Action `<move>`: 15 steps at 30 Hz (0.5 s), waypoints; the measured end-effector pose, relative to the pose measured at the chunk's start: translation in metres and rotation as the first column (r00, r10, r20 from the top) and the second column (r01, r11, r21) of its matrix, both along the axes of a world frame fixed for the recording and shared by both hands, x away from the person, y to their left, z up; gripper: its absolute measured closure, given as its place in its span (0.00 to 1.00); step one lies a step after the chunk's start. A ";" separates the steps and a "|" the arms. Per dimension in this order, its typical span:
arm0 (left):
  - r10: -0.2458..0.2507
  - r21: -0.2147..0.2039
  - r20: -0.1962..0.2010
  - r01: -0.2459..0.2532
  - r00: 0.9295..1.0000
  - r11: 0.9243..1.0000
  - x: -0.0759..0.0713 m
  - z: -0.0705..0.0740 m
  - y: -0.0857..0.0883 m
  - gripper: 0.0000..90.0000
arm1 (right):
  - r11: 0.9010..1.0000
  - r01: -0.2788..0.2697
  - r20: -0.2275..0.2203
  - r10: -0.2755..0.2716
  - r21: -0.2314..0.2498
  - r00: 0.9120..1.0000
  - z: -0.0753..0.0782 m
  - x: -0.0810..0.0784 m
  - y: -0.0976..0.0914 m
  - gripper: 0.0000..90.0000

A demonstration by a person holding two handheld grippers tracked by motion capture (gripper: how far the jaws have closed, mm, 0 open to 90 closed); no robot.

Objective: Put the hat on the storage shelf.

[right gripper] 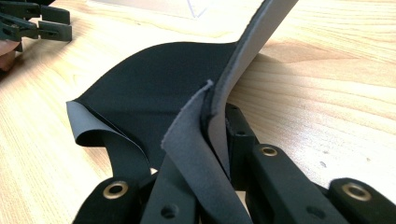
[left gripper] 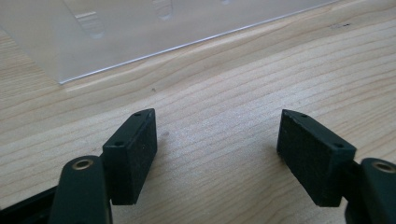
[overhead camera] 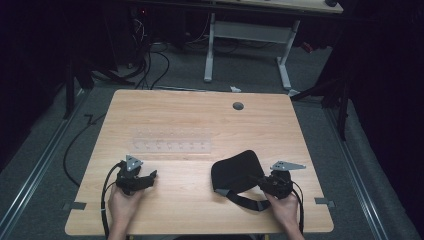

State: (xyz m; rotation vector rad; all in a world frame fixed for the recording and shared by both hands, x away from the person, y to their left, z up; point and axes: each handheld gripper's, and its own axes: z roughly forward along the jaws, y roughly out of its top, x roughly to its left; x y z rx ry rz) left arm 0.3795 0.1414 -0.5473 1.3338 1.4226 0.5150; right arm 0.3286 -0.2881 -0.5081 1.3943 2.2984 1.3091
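Observation:
A black fabric piece (overhead camera: 236, 170) with a grey underside and a strap (overhead camera: 246, 201) lies on the wooden table (overhead camera: 200, 115), right of centre near the front. My right gripper (overhead camera: 263, 184) is shut on its right edge; in the right gripper view the jaws (right gripper: 214, 116) pinch a folded grey flap of the fabric (right gripper: 154, 88), which lifts off the wood. My left gripper (overhead camera: 152, 177) rests at the front left, open, with bare wood between its pads (left gripper: 217, 140). It also shows far off in the right gripper view (right gripper: 42, 23).
A clear plastic tray (overhead camera: 172, 141) with a row of small wells lies flat at the table's middle, just beyond the left gripper (left gripper: 140, 28). A round grey hole (overhead camera: 238, 106) sits near the far edge. A second desk (overhead camera: 250, 30) and floor cables stand behind.

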 end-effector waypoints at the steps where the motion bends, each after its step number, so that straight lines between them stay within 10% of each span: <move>1: 0.001 0.000 0.000 -0.001 1.000 1.000 0.000 0.000 0.000 0.32 | 1.000 -0.003 0.004 0.003 -0.003 1.000 0.001 0.000 0.000 0.95; 15: 0.001 0.002 -0.002 -0.001 1.000 1.000 0.001 0.000 -0.001 0.32 | 1.000 0.013 0.005 -0.013 0.006 1.000 0.006 -0.004 -0.005 0.95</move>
